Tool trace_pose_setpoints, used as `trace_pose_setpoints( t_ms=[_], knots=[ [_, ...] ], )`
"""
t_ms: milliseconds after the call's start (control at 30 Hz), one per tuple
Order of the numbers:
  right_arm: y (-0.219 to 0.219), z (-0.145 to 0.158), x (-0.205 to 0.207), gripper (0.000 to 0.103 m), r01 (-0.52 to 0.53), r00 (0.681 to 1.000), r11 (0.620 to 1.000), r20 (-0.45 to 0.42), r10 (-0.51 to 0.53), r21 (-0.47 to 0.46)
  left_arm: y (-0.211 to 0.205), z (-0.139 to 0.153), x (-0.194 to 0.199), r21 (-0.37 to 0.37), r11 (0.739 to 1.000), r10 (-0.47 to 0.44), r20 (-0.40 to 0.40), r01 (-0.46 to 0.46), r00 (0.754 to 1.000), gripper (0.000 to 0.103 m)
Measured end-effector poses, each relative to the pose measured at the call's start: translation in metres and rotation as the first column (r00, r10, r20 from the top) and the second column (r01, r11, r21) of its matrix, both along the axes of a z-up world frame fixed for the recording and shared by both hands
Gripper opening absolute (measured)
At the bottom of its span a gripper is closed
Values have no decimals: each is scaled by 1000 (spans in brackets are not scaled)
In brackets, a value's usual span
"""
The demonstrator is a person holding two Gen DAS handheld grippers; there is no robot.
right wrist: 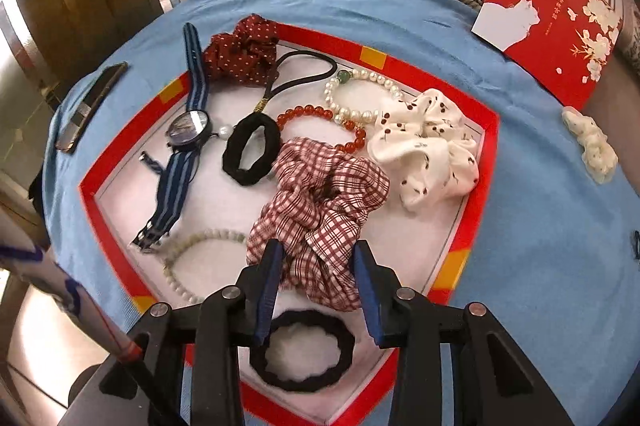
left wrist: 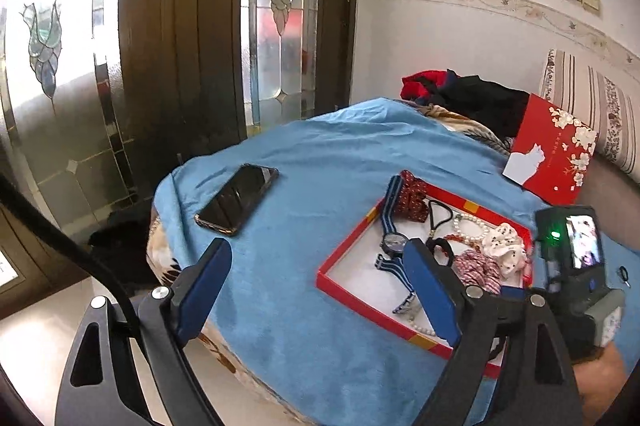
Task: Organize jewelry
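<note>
A red-rimmed white tray (right wrist: 472,226) lies on the blue cloth and holds a striped-strap watch (right wrist: 188,130), several bracelets, hair ties and scrunchies. My right gripper (right wrist: 318,254) is open, its fingers either side of the near end of the red plaid scrunchie (right wrist: 320,202). A black hair band (right wrist: 304,350) lies in the tray under the gripper. A cream scrunchie (right wrist: 592,146) lies on the cloth right of the tray. My left gripper (left wrist: 316,258) is open and empty above the cloth, left of the tray (left wrist: 344,290). The right gripper body (left wrist: 576,258) shows at the tray's right end.
A black phone (left wrist: 238,196) lies on the blue cloth (left wrist: 320,154) left of the tray. A red box lid with white flowers (left wrist: 552,154) leans at the back right, beside piled clothes (left wrist: 472,98). A glass door stands beyond the table.
</note>
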State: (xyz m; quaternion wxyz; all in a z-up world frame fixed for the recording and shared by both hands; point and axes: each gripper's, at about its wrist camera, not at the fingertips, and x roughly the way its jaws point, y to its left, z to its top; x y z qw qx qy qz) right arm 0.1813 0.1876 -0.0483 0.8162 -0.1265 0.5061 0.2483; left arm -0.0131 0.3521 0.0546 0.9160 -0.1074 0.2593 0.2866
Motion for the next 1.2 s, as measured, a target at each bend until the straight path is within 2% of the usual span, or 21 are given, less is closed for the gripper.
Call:
trace_pose_setpoints(
  t_ms=[200,300,400,500,700,867,933,1100,1200],
  knots=[
    [-47,42,-32,41,43,995,994,81,-51,103,-11,11,-7,57,998,18,17,-19,1000,94],
    [-87,56,-55,48,97,987,986,116,-113,136,-24,23,-16,94,995,33,48,-38,998,99],
    [-119,60,-66,48,149,976,982,145,-165,119,-39,34,-22,113,993,14,75,-22,997,101],
    [-158,56,-85,49,220,957,973,175,-230,75,-60,44,-22,106,992,-77,80,68,994,101],
    [-217,52,-109,52,336,917,940,206,-342,65,-111,50,-11,76,976,-208,40,204,977,101],
    [-256,50,-125,54,420,884,901,176,-433,108,-143,40,-4,-45,963,-266,-1,265,964,101],
    [-264,49,-131,55,451,867,886,182,-464,109,-155,31,-4,-62,960,-277,-33,274,960,101],
    [-270,44,-138,59,487,850,870,192,-491,69,-188,1,-2,-43,954,-300,-139,297,944,101],
    [-271,41,-140,60,494,848,868,199,-492,41,-210,-14,-4,-17,942,-331,-194,334,923,101]
  ],
)
